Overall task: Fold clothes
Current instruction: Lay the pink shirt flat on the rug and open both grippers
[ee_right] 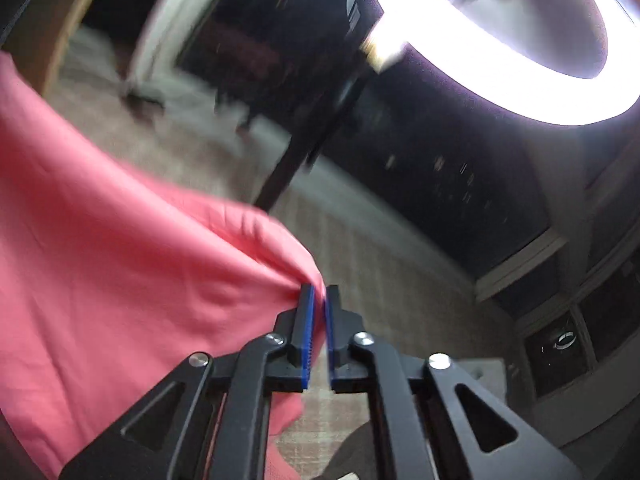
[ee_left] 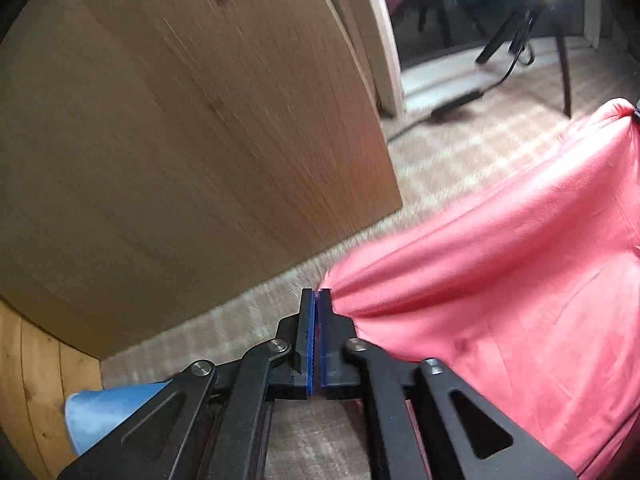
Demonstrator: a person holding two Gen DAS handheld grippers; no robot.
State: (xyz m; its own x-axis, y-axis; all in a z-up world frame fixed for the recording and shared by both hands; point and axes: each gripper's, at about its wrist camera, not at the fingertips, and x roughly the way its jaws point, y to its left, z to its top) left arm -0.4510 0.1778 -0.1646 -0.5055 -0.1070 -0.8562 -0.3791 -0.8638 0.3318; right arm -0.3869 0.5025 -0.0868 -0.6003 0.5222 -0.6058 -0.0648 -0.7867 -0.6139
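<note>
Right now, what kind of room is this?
Probably a home living area: pale woven carpet, light wooden tabletop, dark night window, plus a glowing ring light for filming.

Two close, blurry wrist views, apparently angled floorward, sharing pink cloth point(ee_left: 500, 280).

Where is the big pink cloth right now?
The pink fabric garment hangs in the air above the carpet, stretched between the left gripper and the right gripper, each pinching one edge. The wooden tabletop lies to its left.

Smooth, faintly sheeny pink cloth point(ee_left: 500, 280); matt pale wood table point(ee_left: 180, 140); carpet point(ee_left: 460, 152) looks rough, though blurred.
</note>
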